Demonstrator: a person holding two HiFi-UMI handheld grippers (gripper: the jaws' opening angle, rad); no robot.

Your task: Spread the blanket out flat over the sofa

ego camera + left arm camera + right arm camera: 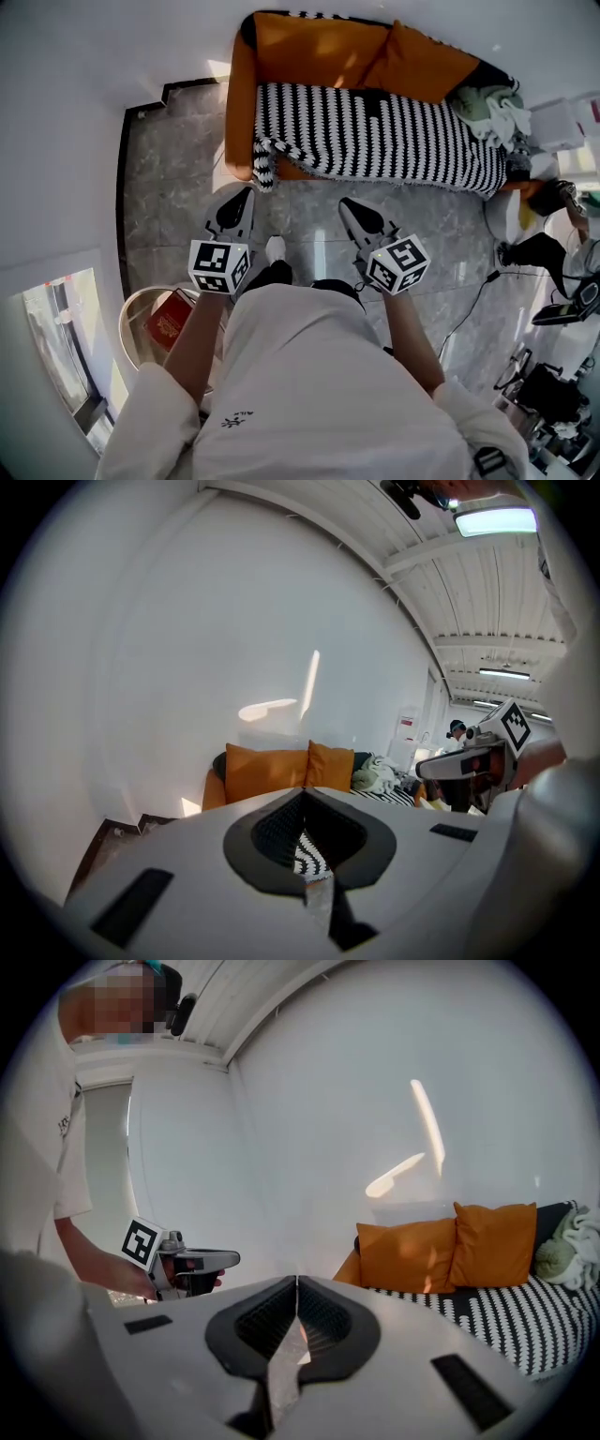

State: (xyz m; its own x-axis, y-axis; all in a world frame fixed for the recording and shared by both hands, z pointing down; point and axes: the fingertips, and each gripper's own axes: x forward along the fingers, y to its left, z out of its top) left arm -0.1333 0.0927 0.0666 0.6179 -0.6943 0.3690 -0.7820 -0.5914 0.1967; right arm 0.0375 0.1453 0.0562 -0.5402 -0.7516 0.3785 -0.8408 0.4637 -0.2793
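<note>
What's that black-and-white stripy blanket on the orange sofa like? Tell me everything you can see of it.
The black-and-white zigzag-striped blanket looks knitted and soft. It lies spread along the seat of the orange sofa, covering it nearly end to end, in front of the two orange cushions. Its left corner droops over the seat's front edge beside the armrest. A heap of pale cloths lies at its right end.

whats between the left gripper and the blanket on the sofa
Only bare grey floor, as the head view shows: the left gripper hangs shut, short of the blanket corner drooping off the sofa.
</note>
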